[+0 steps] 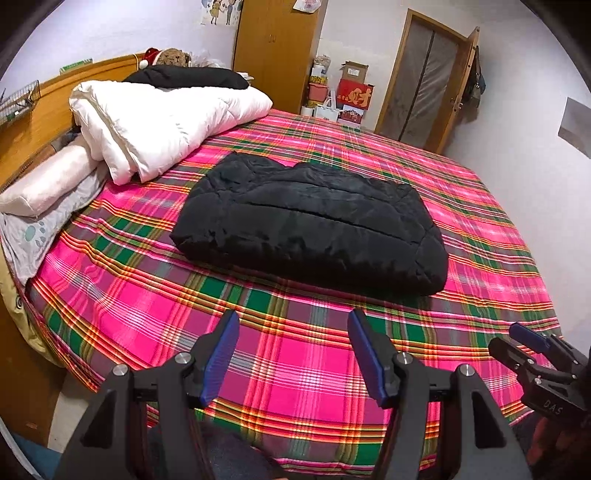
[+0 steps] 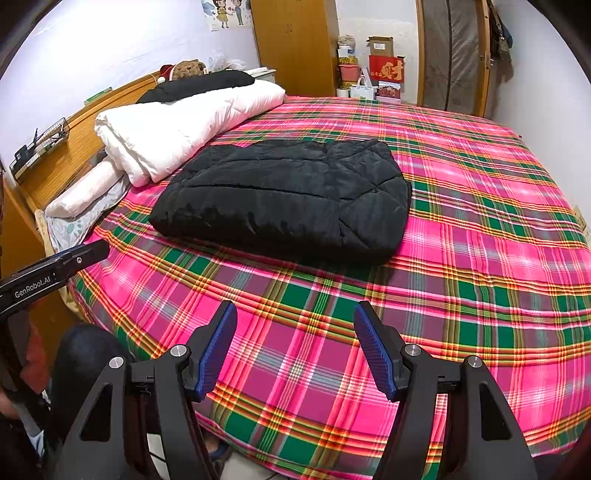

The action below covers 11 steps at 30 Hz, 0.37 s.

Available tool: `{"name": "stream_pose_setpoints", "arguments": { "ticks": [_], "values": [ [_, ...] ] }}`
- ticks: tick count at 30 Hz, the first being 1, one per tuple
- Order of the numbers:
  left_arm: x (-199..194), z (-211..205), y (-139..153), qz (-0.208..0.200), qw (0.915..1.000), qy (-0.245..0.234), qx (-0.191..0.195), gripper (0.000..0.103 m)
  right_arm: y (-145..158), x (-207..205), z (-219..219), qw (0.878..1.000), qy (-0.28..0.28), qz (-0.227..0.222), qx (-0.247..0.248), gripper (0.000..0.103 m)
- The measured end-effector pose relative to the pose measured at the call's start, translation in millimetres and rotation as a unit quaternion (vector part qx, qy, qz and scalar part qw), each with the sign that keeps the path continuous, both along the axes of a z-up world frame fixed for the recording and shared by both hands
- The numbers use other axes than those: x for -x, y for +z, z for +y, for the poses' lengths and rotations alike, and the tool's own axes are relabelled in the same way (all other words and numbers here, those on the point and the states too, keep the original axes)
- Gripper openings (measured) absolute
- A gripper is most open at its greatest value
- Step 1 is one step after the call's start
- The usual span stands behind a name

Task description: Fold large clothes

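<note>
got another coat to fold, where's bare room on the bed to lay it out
Bare plaid sheet runs right of the folded black jacket toward the wall, and in a wide strip between the jacket and the near bed edge. The headboard side is crowded: the white duvet nearly meets the jacket, with pillows beside it.

Walls: plain white (image 1: 110,29)
Wardrobe: wooden (image 1: 277,48), far corner
Door: wood-framed (image 1: 424,85)
Bed: plaid sheet (image 1: 295,369), wooden headboard (image 1: 40,122)
</note>
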<state>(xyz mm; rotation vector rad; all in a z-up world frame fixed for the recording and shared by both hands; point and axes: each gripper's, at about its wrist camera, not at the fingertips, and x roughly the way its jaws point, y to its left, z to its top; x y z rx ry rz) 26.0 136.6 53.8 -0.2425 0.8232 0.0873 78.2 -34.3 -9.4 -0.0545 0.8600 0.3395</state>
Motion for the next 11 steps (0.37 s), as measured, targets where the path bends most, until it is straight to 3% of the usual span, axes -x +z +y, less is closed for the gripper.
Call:
{"name": "stream_pose_setpoints", "arguments": {
  "ticks": [11],
  "values": [
    [1.3,-3.4,2.4,-0.003,0.9997,0.014,-0.019,0.063,5.3,0.9,-6.5,1.000,-0.002,-0.006,-0.005,0.066]
  ]
}}
